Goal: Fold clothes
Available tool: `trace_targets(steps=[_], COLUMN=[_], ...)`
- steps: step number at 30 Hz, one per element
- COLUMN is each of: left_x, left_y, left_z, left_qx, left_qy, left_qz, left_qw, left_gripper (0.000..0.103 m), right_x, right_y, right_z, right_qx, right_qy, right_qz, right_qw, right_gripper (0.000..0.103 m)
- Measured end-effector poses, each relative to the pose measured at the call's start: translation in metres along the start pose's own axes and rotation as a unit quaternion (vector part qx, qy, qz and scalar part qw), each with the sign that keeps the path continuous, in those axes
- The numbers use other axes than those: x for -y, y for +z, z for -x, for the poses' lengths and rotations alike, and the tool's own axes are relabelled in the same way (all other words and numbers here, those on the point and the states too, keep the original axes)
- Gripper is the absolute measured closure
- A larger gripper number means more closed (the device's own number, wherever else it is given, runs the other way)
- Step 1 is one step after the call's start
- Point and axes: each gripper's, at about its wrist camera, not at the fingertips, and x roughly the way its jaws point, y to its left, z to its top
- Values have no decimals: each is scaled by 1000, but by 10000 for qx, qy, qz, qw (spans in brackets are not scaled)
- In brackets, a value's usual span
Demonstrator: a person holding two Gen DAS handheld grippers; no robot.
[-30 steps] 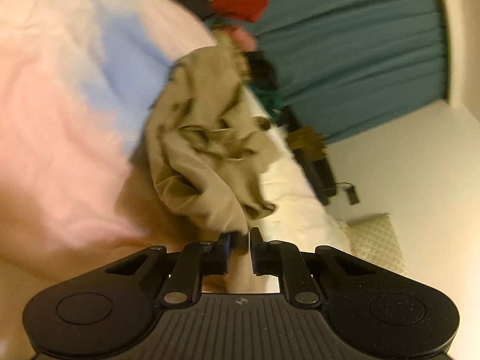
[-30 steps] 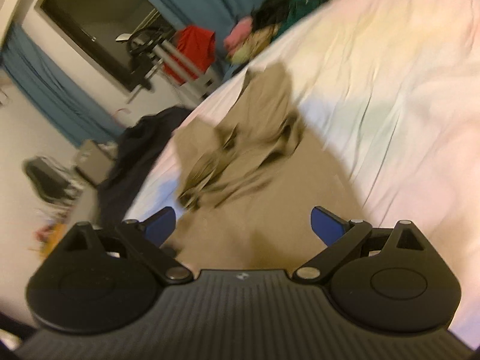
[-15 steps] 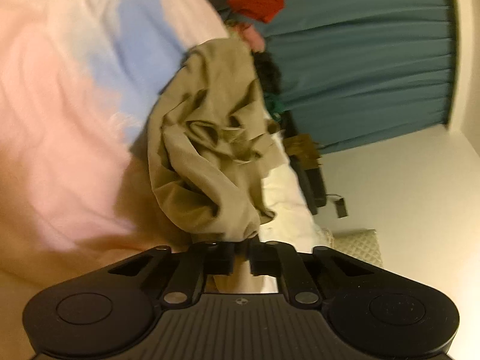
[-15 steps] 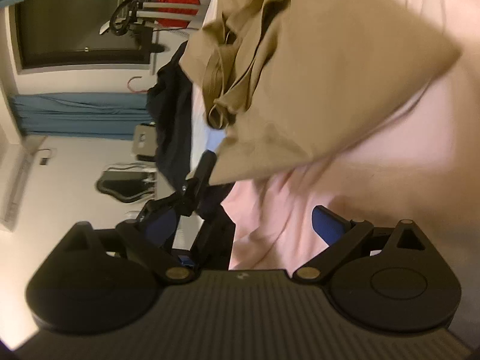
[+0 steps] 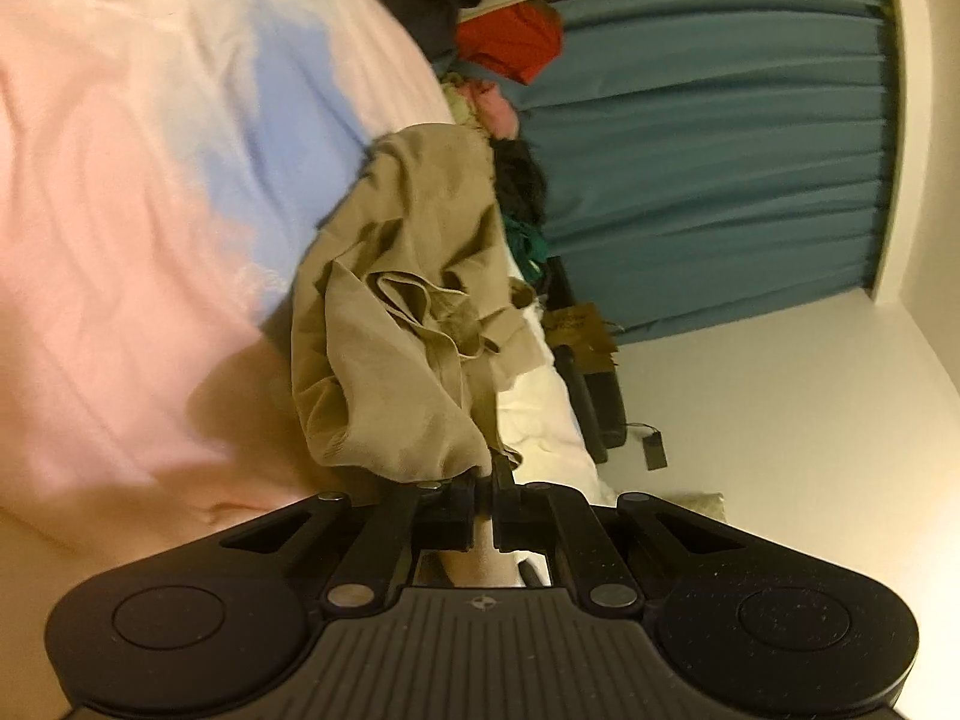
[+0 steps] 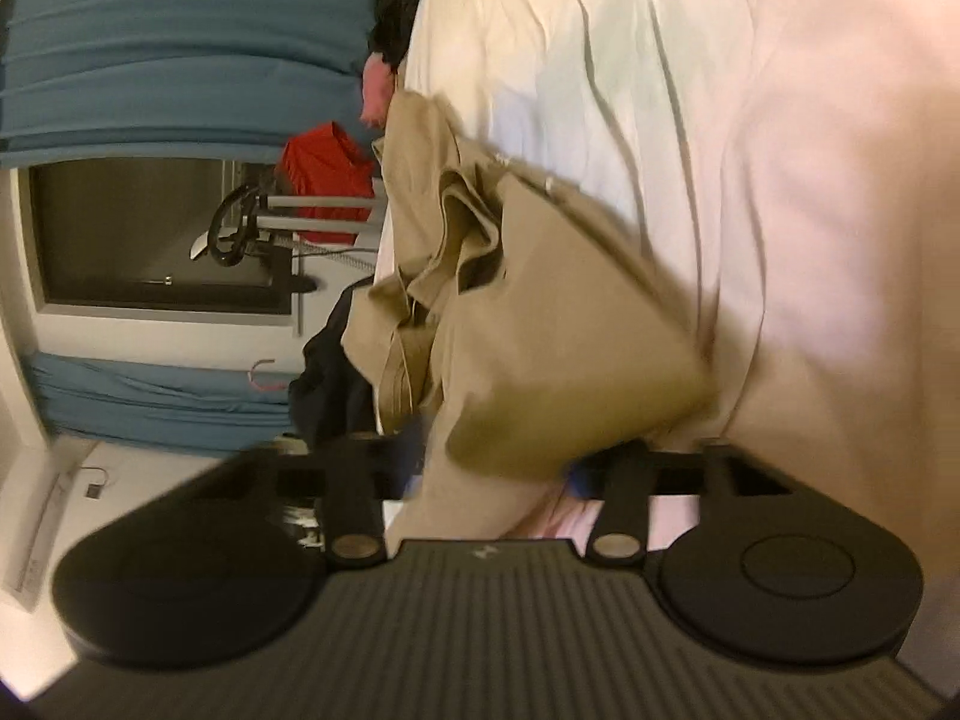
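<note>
A crumpled tan garment lies on the pastel bedsheet. My left gripper is shut on a corner of the tan garment and holds that edge up off the bed. In the right wrist view the same tan garment hangs in front of the camera. My right gripper has its jaws partly closed around a fold of the cloth. The blue fingertips are mostly hidden by fabric and blurred, so I cannot tell if they pinch it.
Teal curtains hang beyond the bed. A red garment hangs on a rack, also seen in the right wrist view. More clothes are piled at the bed's far end. A dark garment hangs at the bed's edge.
My left gripper closed fully on the garment corner. My right gripper rolled sideways, moved in under the tan cloth and narrowed from wide open around a fold.
</note>
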Motion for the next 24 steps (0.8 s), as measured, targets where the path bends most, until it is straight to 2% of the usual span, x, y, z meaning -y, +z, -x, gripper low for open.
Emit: trace_targets(steps=[1, 2, 4, 7, 9, 12, 13, 14, 15, 19, 24], left_x=[-2, -5, -12, -23, -28, -28, -26, -22, -18, 17, 78], left_y=[1, 2, 3, 4, 5, 8, 10, 12, 14, 17, -3], left_z=[-1, -2, -7, -18, -25, -30, -30, -29, -27, -4, 60], left_qx=[-30, -92, -183, -305, -345, -269, -220, -177, -133, 147, 533], left_qy=[84, 152, 239, 294, 315, 294, 286, 266, 246, -4, -504], left_qz=[61, 124, 216, 396, 502, 422, 341, 226, 110, -477, -1285], left_qw=[9999, 9998, 9993, 9983, 9976, 9983, 9988, 9992, 9995, 9988, 9890], left_gripper=[90, 79, 65, 58, 58, 63, 71, 89, 96, 98, 98], right_x=[-4, -8, -13, -18, -21, -22, -24, -27, -31, -49, -85], right_y=[-1, -1, -1, 0, 4, 7, 7, 7, 7, 4, -7], right_z=[1, 3, 5, 6, 9, 8, 8, 8, 9, 19, 62], right_qx=[36, 74, 151, 236, 266, 278, 298, 325, 354, 372, 426], right_qy=[-22, -24, 20, 6, -44, -80, -68, -36, 16, 204, 539], right_qz=[126, 246, 476, 706, 833, 985, 1068, 1148, 1232, 1391, 1514], right_qw=[9999, 9997, 9987, 9972, 9962, 9947, 9938, 9928, 9917, 9894, 9861], right_gripper=[83, 86, 87, 88, 88, 89, 89, 89, 89, 90, 91])
